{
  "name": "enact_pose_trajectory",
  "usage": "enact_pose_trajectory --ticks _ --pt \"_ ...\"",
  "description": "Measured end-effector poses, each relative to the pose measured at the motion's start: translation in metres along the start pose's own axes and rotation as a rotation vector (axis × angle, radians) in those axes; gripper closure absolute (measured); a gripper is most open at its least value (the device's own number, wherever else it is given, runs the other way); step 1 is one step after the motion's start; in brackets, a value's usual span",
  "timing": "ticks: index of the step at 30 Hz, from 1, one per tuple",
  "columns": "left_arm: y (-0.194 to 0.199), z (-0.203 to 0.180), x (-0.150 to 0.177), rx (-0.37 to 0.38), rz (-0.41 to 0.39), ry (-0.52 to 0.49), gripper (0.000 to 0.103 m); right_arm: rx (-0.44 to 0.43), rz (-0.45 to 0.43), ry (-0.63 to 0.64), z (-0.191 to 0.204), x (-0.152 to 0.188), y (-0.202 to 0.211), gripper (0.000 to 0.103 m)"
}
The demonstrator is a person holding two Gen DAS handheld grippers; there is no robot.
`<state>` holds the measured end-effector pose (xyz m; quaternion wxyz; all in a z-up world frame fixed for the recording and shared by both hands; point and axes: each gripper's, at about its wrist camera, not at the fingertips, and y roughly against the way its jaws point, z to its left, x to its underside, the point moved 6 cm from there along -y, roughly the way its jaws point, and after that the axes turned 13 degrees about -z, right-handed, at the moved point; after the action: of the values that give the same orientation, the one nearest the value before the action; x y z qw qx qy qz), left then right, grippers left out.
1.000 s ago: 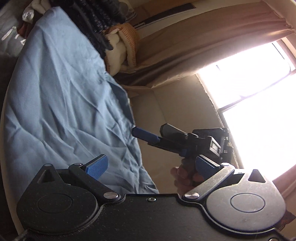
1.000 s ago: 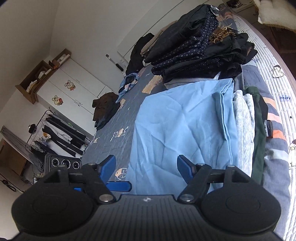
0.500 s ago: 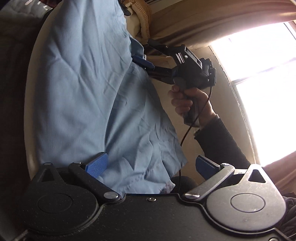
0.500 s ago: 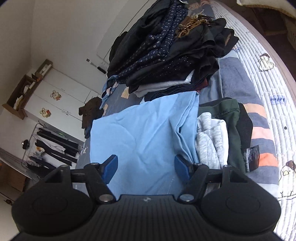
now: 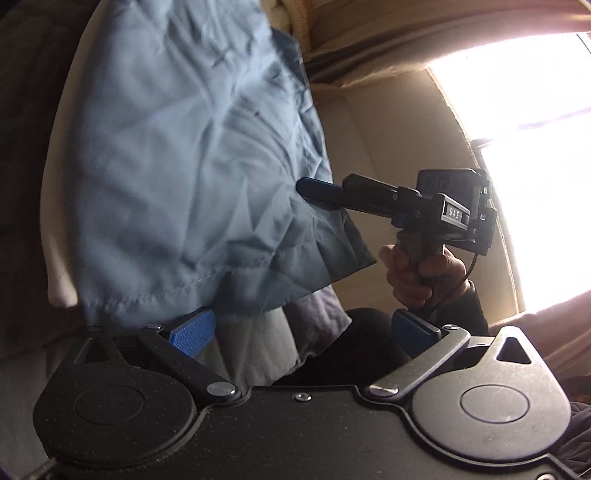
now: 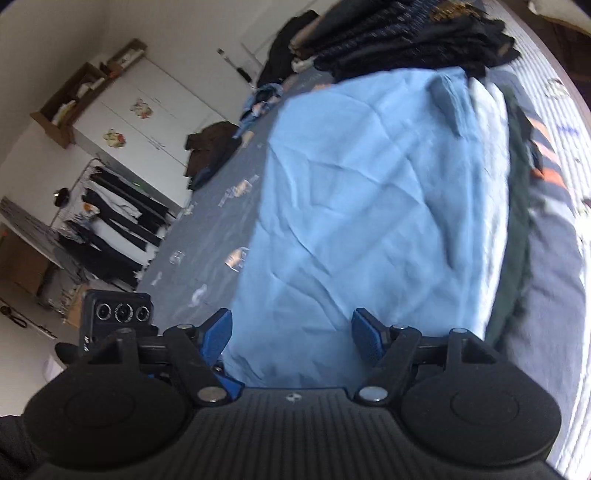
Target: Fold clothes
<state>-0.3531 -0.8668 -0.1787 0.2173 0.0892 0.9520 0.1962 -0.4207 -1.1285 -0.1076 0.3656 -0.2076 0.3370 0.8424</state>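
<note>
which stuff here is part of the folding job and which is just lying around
In the job: blue cloth, left gripper, right gripper, its jaws opening, nothing pinched.
Lying about: dark pile, brown garment, clothes rack, curtain.

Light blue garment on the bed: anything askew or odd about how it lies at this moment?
The light blue garment lies creased, its near corner overhanging the bed edge in the left wrist view. A flap at its far right corner is turned over. Nothing looks damaged.
</note>
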Motion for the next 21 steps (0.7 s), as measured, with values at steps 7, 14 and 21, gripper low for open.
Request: enact_pose_trajectory --ticks 7,14,21 --pt "0.012 0.004 0.03 -0.174 0.064 -0.158 0.001 0.091 -0.043 0.093 -0.003 0.017 0.041 0.035" --pt "0.047 -0.058 -0.015 -0.003 -0.127 -0.24 0.001 0.098 -0.111 0.177 0.04 0.021 0.065 0.032" --pt "0.014 -0.033 -0.024 -0.127 -0.197 -0.176 0.001 0.18 -0.064 0.182 0.029 0.044 0.043 0.032"
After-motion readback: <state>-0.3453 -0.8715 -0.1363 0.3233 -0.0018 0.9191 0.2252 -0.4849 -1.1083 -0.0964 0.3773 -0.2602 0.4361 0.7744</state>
